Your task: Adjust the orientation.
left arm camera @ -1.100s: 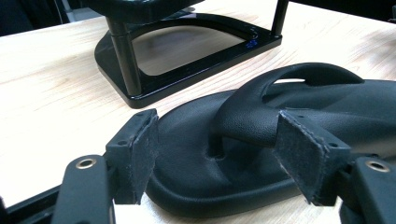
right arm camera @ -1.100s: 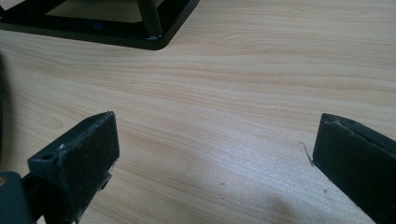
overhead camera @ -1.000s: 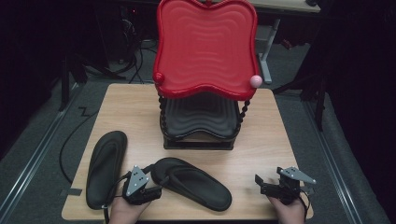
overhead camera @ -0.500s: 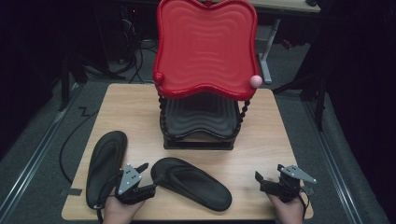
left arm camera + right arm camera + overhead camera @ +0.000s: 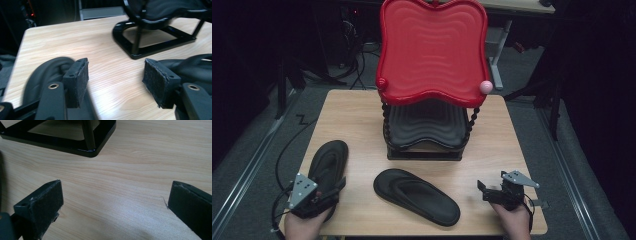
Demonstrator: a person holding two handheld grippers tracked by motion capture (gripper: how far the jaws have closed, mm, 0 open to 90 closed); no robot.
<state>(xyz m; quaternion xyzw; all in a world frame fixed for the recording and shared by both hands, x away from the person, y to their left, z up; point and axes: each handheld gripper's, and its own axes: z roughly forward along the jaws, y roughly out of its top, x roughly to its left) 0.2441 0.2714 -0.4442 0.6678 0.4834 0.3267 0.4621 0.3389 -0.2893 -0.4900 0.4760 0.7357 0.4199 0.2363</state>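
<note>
The table [image 5: 347,107] is a rectangular top of pale wood-grain laminate. Two black flip-flops of matte, rubber-like material lie on its near half. The left flip-flop [image 5: 329,160] lies lengthwise near the left edge; its near end is hidden under the left tool [image 5: 332,189]. The centre flip-flop [image 5: 417,196] lies diagonally between the two tools, sole down, with its strap visible.

Behind them stands a two-tier rack [image 5: 424,152]: a glossy black frame with beaded posts, a black wavy-edged lower tray [image 5: 427,127], and a red upper tray [image 5: 432,50] with concentric ripples moulded in. A pink ball [image 5: 485,86] caps one corner post. The red tray's far edge is cut off at the top of the high view.

Left tool: jaws wide, having just been closing slightly, with bare table between the textured pads [image 5: 156,83] and a flip-flop to either side. Right tool [image 5: 484,190]: jaws wide over bare table, holding nothing. No writing is legible.
</note>
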